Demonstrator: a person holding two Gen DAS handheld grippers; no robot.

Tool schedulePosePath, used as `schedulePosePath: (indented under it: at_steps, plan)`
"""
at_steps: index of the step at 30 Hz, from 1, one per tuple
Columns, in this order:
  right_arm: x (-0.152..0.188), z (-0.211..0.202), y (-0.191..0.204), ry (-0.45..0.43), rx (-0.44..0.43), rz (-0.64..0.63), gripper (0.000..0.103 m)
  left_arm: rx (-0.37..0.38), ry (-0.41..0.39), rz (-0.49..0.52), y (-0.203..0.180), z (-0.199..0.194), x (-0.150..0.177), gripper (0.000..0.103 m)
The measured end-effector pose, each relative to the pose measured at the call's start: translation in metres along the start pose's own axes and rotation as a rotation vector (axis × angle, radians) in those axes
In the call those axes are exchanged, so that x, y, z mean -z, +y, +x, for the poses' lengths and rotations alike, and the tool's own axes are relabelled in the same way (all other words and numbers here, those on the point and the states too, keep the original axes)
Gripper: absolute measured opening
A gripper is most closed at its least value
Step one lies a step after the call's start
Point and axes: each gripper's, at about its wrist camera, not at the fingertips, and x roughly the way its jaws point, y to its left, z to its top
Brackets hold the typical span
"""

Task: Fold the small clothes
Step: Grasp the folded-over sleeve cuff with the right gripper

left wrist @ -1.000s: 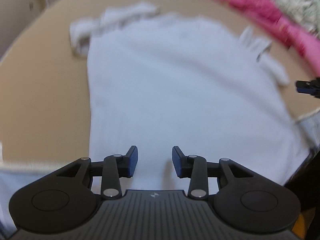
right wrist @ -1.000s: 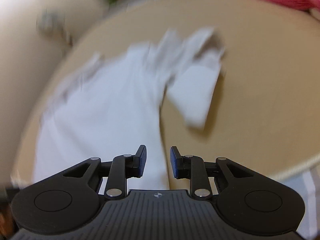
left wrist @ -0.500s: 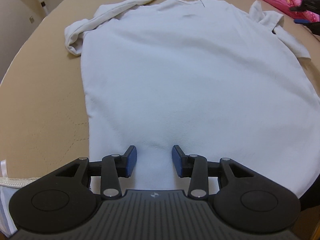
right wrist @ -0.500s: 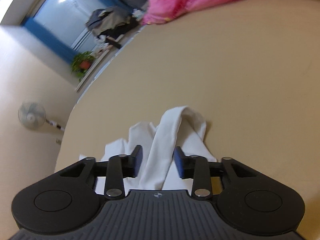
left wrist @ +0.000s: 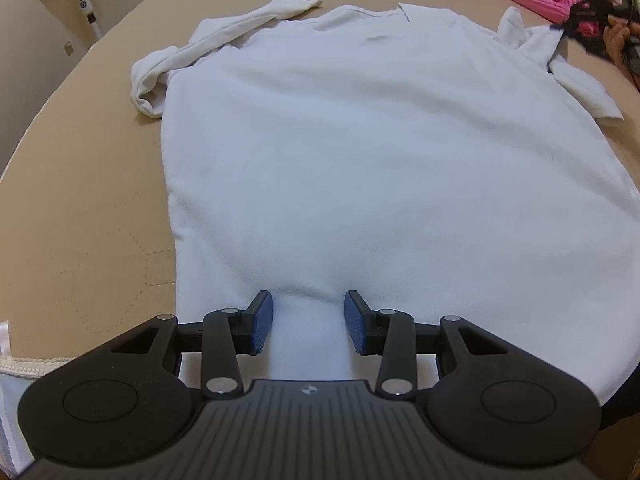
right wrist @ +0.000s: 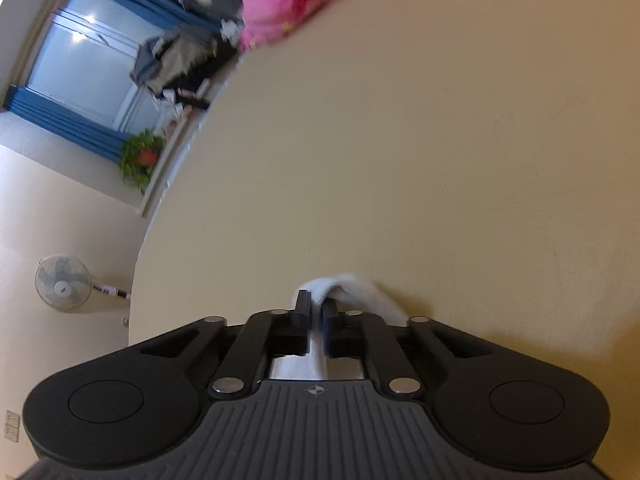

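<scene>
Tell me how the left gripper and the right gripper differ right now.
The left gripper is open, its blue pads apart; the right gripper is shut on the white shirt's sleeve.
The left gripper holds nothing and hangs over the hem of the white shirt; the right gripper pinches cloth between its fingers.
The left gripper faces the spread shirt; the right gripper faces mostly bare tan bed.
Both are black two-finger tools.

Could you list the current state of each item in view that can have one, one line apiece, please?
white shirt: spread flat on the tan surface, unfolded
shirt's left sleeve: bunched, lying across the shoulder
shirt's right sleeve: pinched in the right hand-held gripper
left hand-held gripper: open, over the hem, holding nothing
right hand-held gripper: shut on the sleeve
pedestal fan: too blurred to tell if running
</scene>
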Motion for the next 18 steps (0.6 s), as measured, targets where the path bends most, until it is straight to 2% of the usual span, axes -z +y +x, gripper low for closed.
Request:
schedulePosePath:
  at_steps: [1,2,5,6,7,9,11,13,14,16,18]
  plan:
    - [-0.004,-0.013,0.009,-0.055,-0.018,-0.026,0.004,-0.001,-0.001,-0.001,0.000,0.000,0.000,0.044]
    - [-0.008,-0.031,0.023,-0.125,-0.080,-0.085,0.003,-0.002,-0.002,-0.004,0.000,0.000,0.000,0.044]
    - [-0.001,-0.086,0.064,-0.344,-0.236,-0.346,0.003,-0.005,-0.006,-0.001,-0.001,0.002,-0.001,0.044]
    - [0.009,-0.100,0.071,-0.409,-0.266,-0.427,0.003,-0.006,-0.006,0.003,-0.001,0.002,-0.001,0.044]
    - [0.017,-0.104,0.072,-0.434,-0.246,-0.472,0.003,-0.005,-0.006,0.004,-0.001,0.002,-0.001,0.044]
    - [0.027,-0.092,0.064,-0.387,-0.097,-0.486,0.004,0.000,-0.006,0.002,0.000,0.002,-0.002,0.045]
    - [0.031,-0.062,0.036,-0.214,0.073,-0.420,0.004,0.000,-0.008,0.004,0.000,0.002,-0.002,0.045]
    - [0.033,-0.039,0.005,-0.049,0.152,-0.310,0.004,-0.001,-0.010,0.009,-0.001,0.001,-0.002,0.045]
    - [0.035,-0.031,-0.007,0.019,0.182,-0.272,0.005,0.000,-0.010,0.009,0.000,0.001,-0.001,0.045]
    - [0.038,-0.025,-0.025,0.113,0.169,-0.225,0.006,0.001,-0.011,0.011,0.000,0.000,-0.001,0.045]
    - [0.031,-0.030,-0.036,0.125,0.131,-0.192,0.008,0.003,-0.012,0.014,0.000,0.000,-0.001,0.045]
